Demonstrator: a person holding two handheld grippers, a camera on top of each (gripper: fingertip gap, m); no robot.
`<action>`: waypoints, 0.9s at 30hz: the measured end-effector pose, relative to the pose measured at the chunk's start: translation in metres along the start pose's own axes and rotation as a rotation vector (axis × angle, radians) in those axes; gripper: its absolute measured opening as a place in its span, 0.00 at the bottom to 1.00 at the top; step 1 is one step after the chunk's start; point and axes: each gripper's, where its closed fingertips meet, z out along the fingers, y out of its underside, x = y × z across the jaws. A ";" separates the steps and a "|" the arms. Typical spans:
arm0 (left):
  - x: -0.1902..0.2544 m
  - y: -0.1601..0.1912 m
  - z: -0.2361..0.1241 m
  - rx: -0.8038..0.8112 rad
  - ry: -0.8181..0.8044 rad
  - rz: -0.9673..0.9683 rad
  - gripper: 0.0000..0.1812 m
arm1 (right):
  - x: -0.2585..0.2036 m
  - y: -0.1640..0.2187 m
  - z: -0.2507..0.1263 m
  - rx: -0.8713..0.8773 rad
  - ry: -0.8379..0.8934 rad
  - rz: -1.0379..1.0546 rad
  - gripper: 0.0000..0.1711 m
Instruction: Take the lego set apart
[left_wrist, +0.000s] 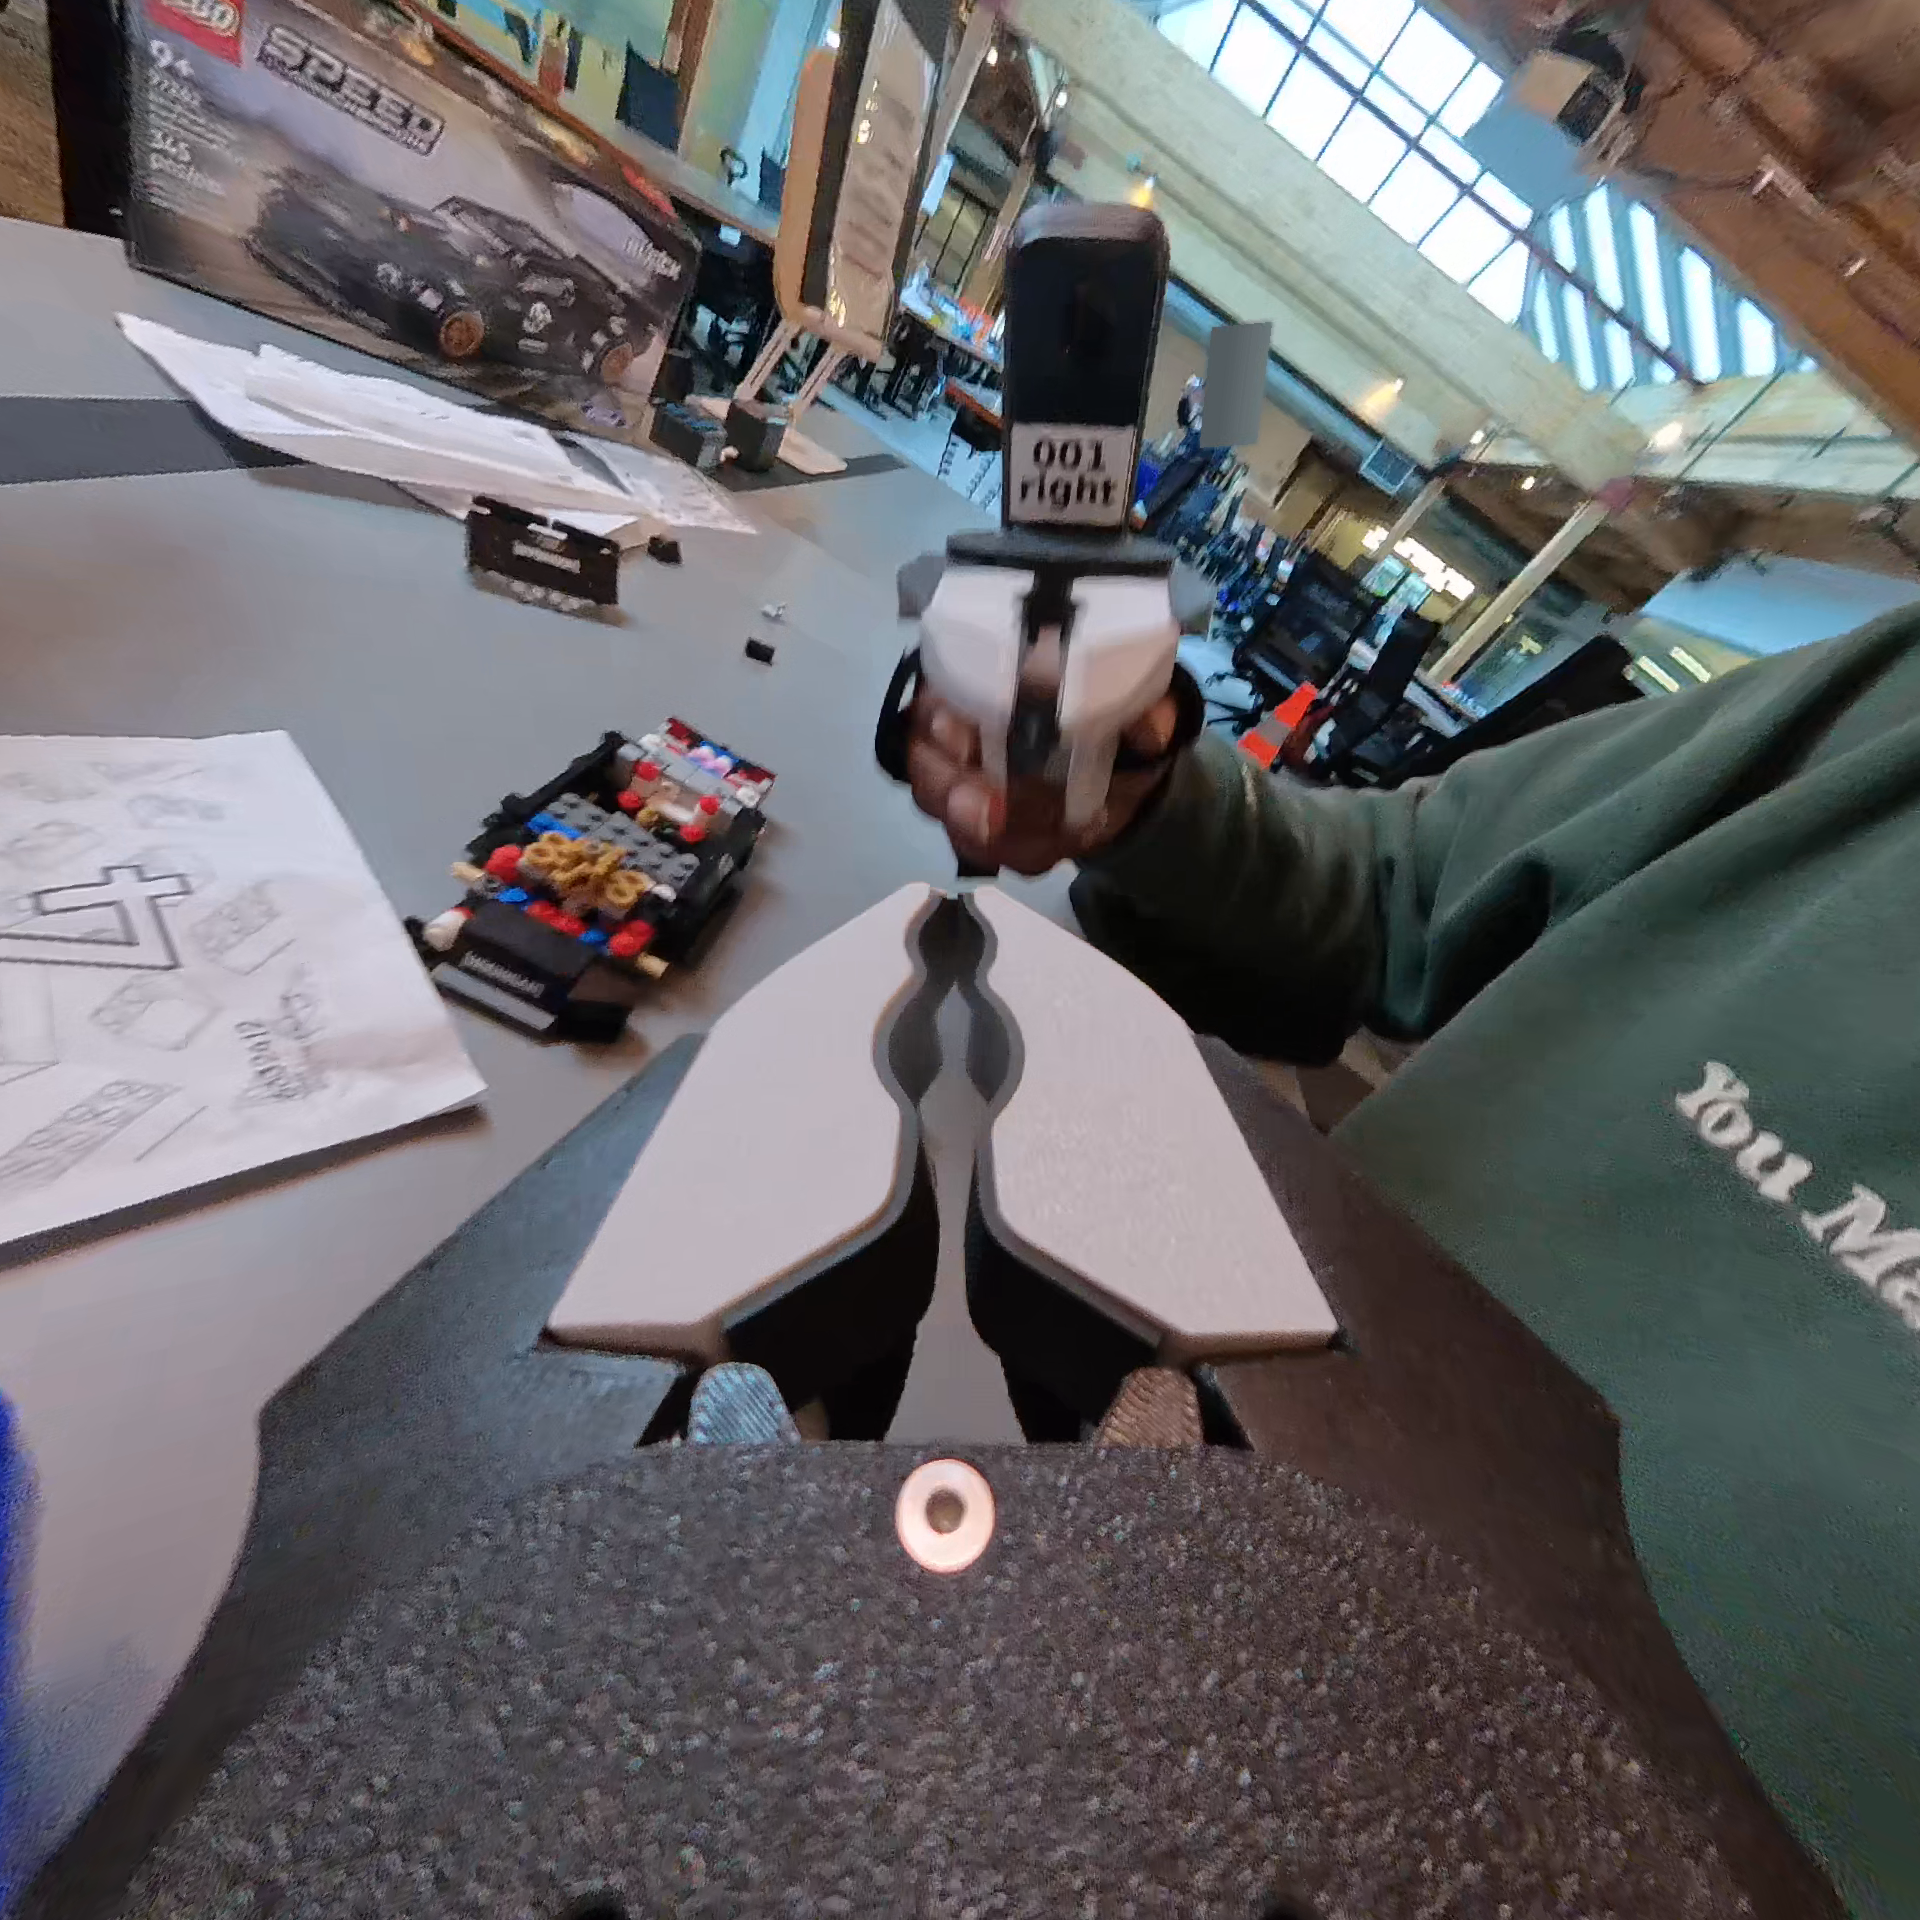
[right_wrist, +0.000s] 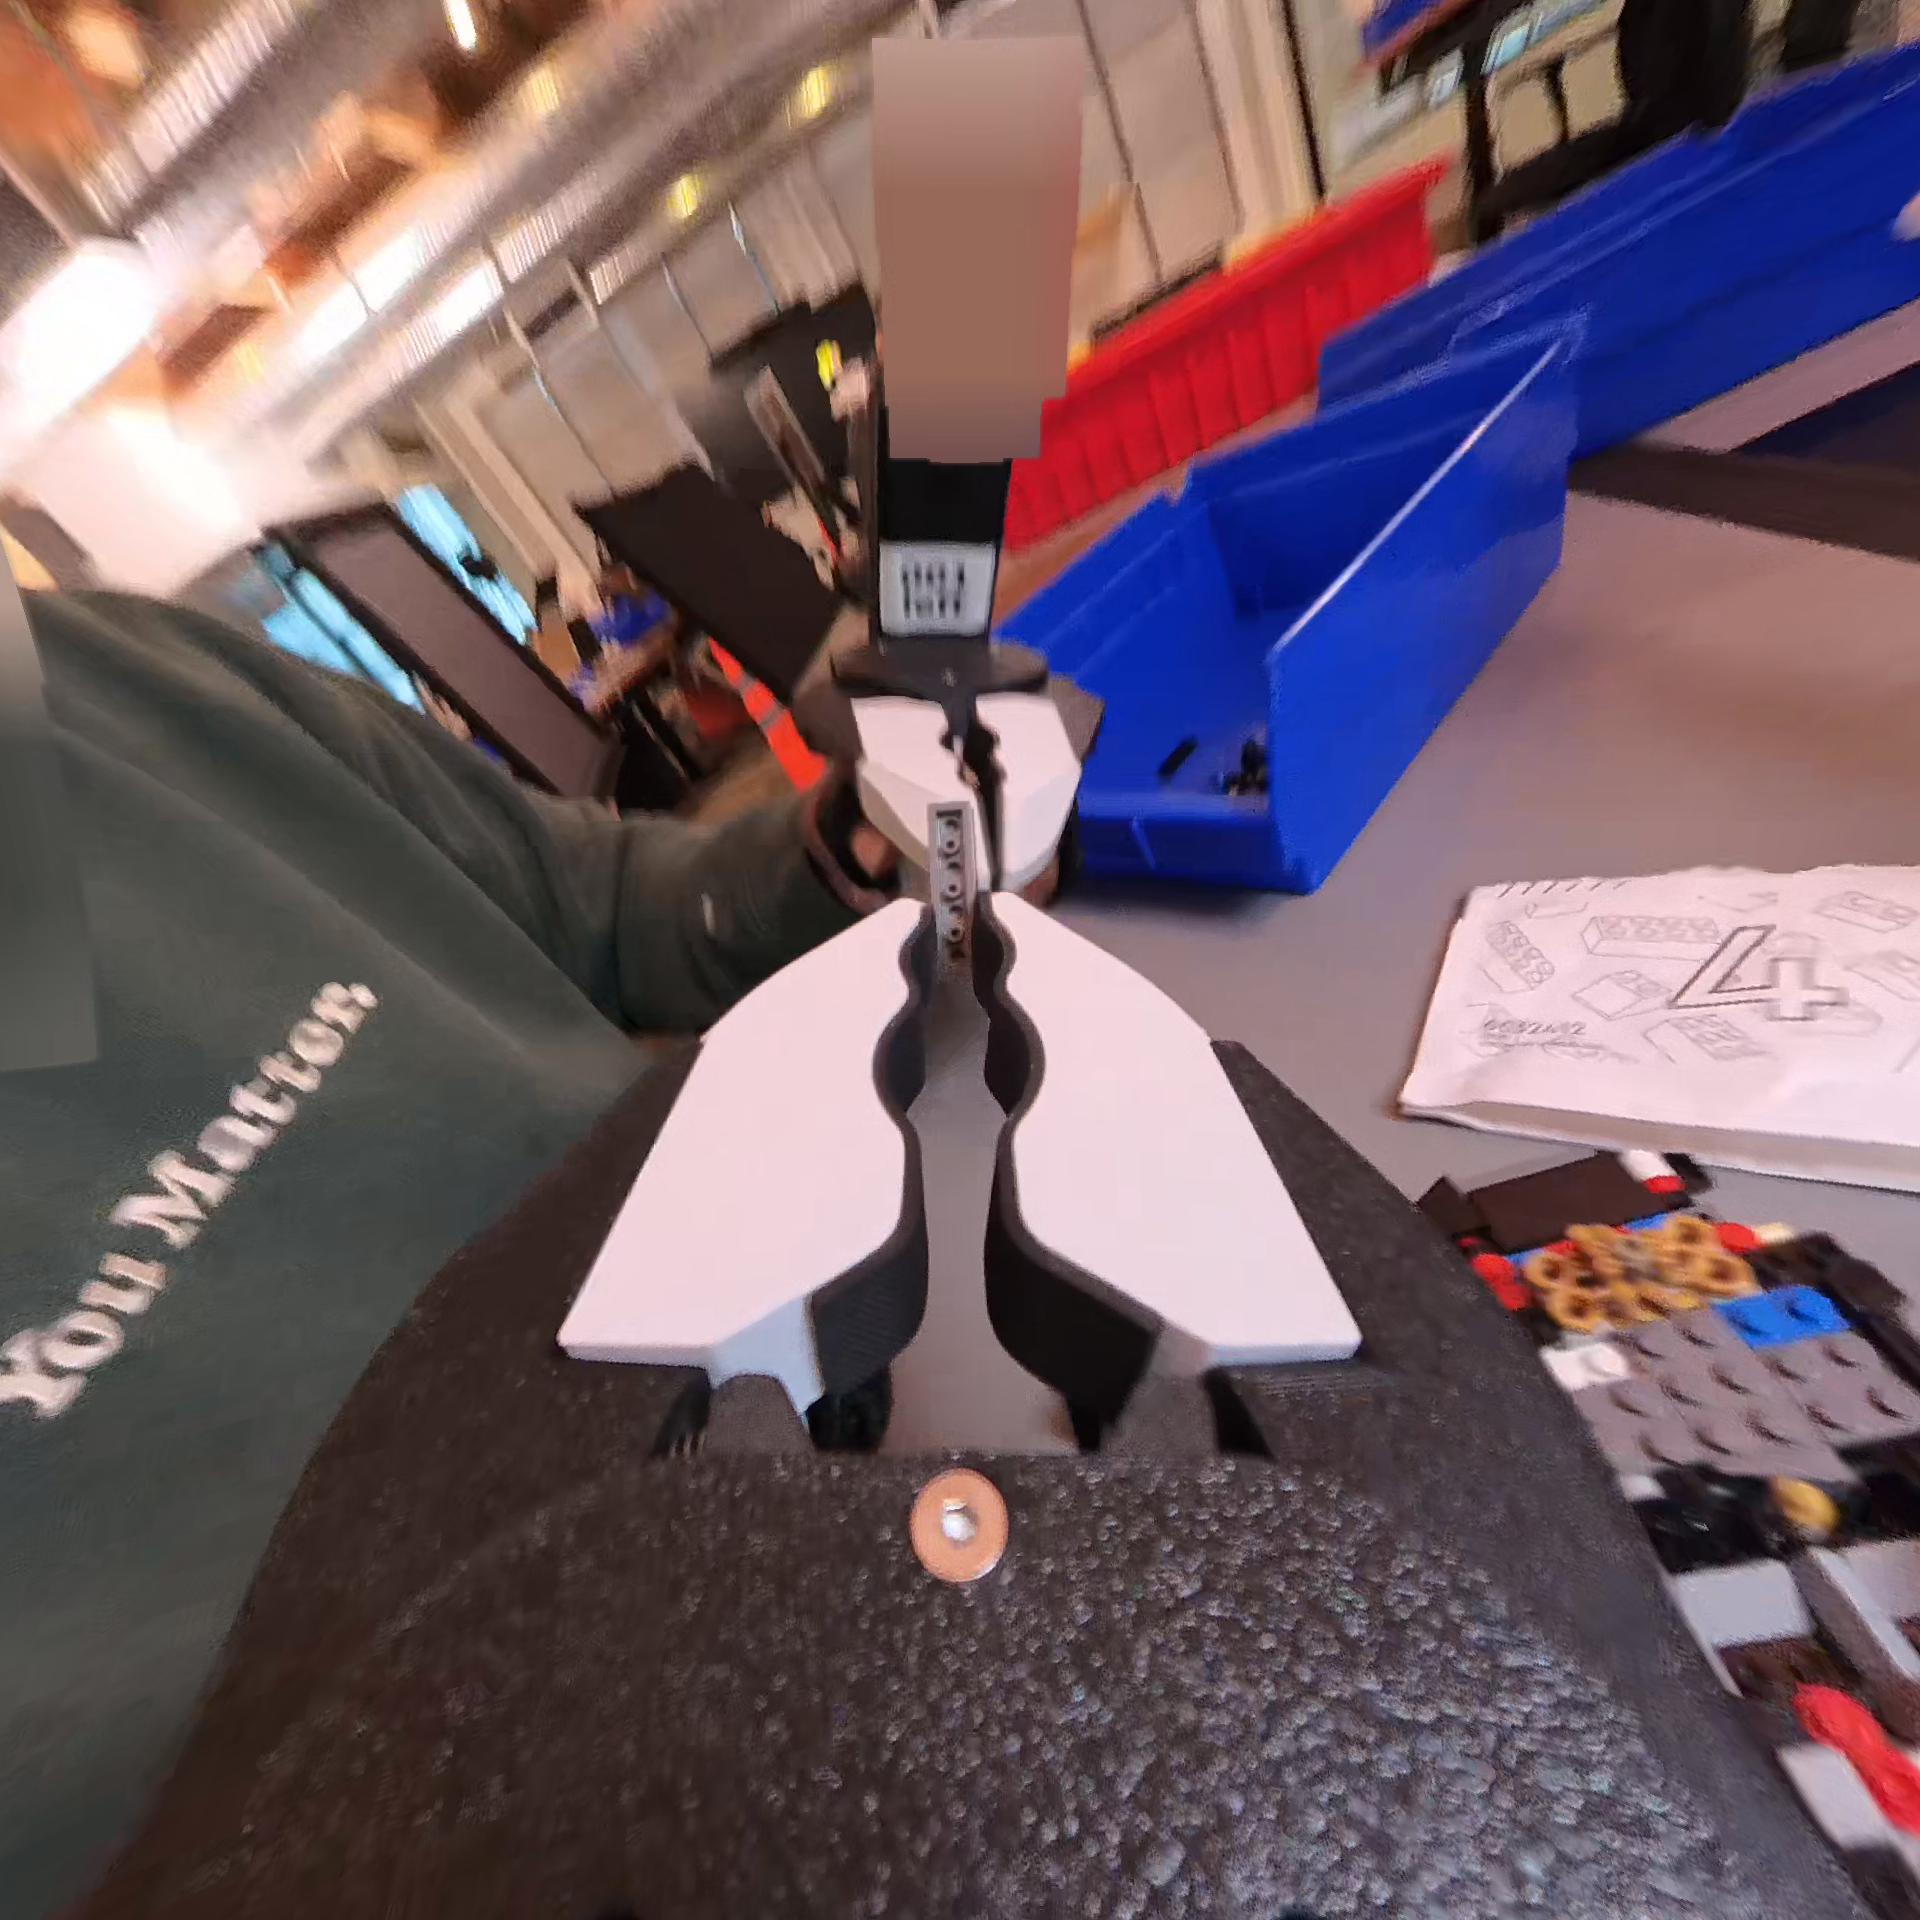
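My two grippers meet tip to tip above the grey table. My right gripper (right_wrist: 958, 930) is shut on the near end of a thin grey studded plate (right_wrist: 950, 868). My left gripper (left_wrist: 951, 902) faces it with its jaws closed on the plate's other end, which shows edge-on as a dark sliver. The right gripper (left_wrist: 977, 871) shows in the left wrist view, held by a hand. The left gripper (right_wrist: 982, 883) shows in the right wrist view. The partly stripped lego car (left_wrist: 613, 883) lies on the table to the left, and it also shows in the right wrist view (right_wrist: 1714, 1403).
A blue bin (right_wrist: 1351, 665) with a few small parts stands behind the left gripper. A printed white paper bag (left_wrist: 156, 956) lies beside the car. Loose black pieces (left_wrist: 540, 566), papers (left_wrist: 416, 426) and the set's box (left_wrist: 416, 208) sit farther back. A green sleeve (left_wrist: 1558, 883) fills the right. Left tips to right tips: about 5 centimetres.
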 end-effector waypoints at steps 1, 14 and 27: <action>0.000 0.002 -0.001 -0.019 0.000 0.013 0.00 | 0.004 -0.006 -0.007 0.014 0.029 -0.022 0.04; 0.024 -0.006 0.015 0.071 0.049 0.119 0.03 | -0.011 0.016 0.019 -0.048 -0.034 -0.058 0.04; 0.031 -0.007 0.015 0.076 0.060 0.187 0.07 | -0.017 0.019 0.018 -0.062 -0.075 -0.089 0.04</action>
